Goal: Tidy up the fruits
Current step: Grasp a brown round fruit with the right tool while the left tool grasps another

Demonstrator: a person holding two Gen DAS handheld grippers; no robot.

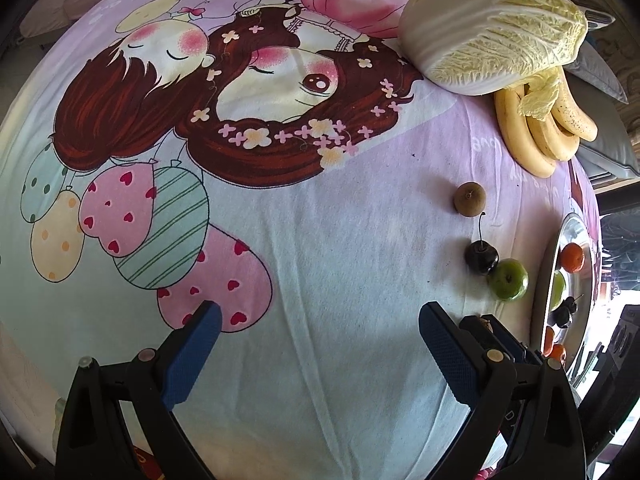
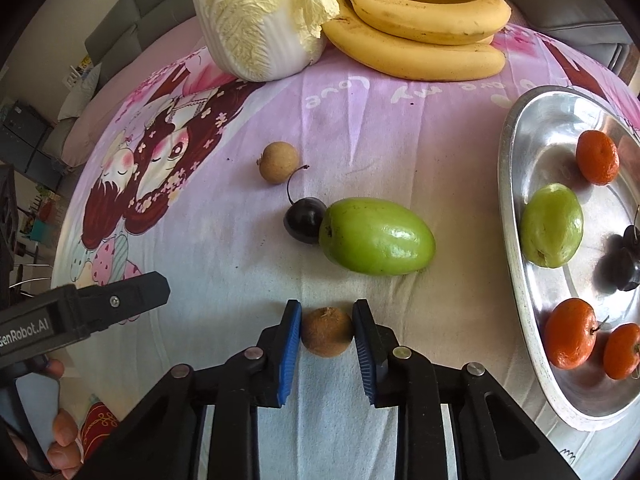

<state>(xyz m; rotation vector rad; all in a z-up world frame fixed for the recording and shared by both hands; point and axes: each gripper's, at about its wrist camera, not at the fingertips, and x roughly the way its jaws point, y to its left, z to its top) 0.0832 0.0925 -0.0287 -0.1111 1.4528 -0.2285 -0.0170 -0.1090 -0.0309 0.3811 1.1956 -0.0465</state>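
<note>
right hand-held gripper [image 2: 327,332] is clenching a brown longan [image 2: 326,331], near the steel tray [image 2: 516,184]; left hand-held gripper [image 1: 320,320] is hovering released, well apart from the tray.

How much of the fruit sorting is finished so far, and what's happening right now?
Partly done. The metal tray already holds three small oranges, a green fruit and dark cherries. Right now the right gripper has its jaws closed on a small brown fruit; the left gripper is open and empty. Still on the cloth: another brown fruit, a cherry, a green fruit and the bananas.
</note>
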